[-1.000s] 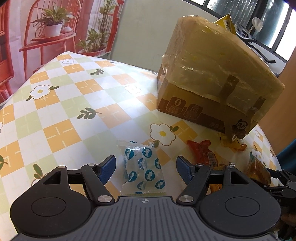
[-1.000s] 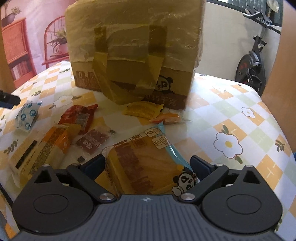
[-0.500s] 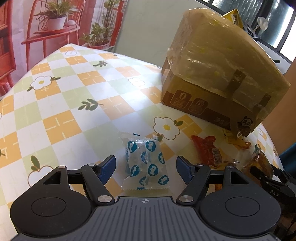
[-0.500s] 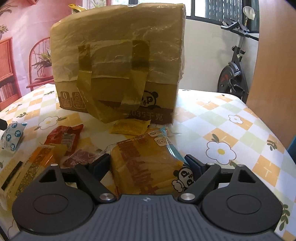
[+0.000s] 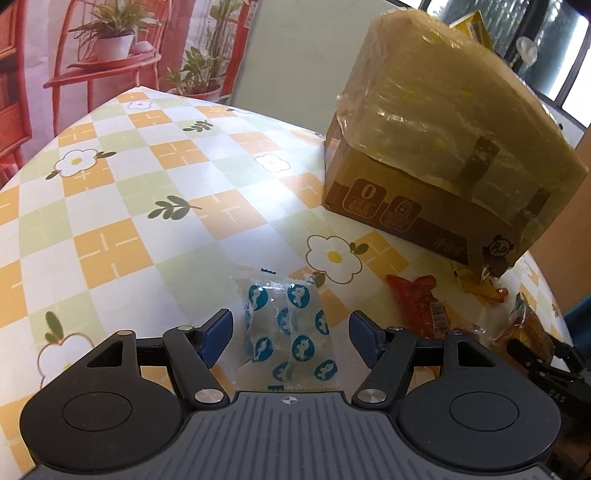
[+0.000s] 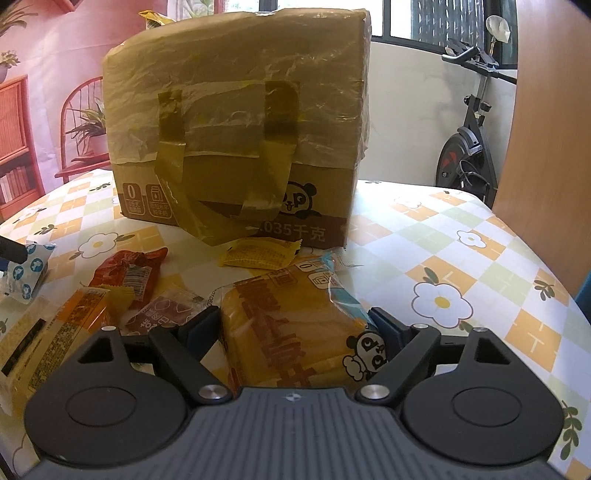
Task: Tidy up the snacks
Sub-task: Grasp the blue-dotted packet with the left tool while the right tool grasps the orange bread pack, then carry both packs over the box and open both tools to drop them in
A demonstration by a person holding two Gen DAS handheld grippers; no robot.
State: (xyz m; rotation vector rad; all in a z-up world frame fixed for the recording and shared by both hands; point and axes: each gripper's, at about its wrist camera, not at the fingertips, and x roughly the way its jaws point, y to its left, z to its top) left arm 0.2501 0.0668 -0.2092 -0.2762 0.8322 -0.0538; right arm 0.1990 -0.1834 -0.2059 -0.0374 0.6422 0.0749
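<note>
The left gripper (image 5: 288, 332) is spread wide around the blue-dotted packet (image 5: 290, 334) on the bench (image 5: 147, 206), its fingers clear of the wrapper. The right gripper (image 6: 293, 326) has closed on the orange bread pack (image 6: 295, 332), both fingers pressing its sides, near the taped carton (image 6: 236, 125).

Bare tablecloth (image 5: 122, 192) leftward; taped box (image 5: 443, 147) and wrappers (image 6: 129, 273) crowding right.

The cardboard box (image 6: 236, 133) hides its own inside, and the yellow packet (image 6: 153, 16) behind looks mostly covered
</note>
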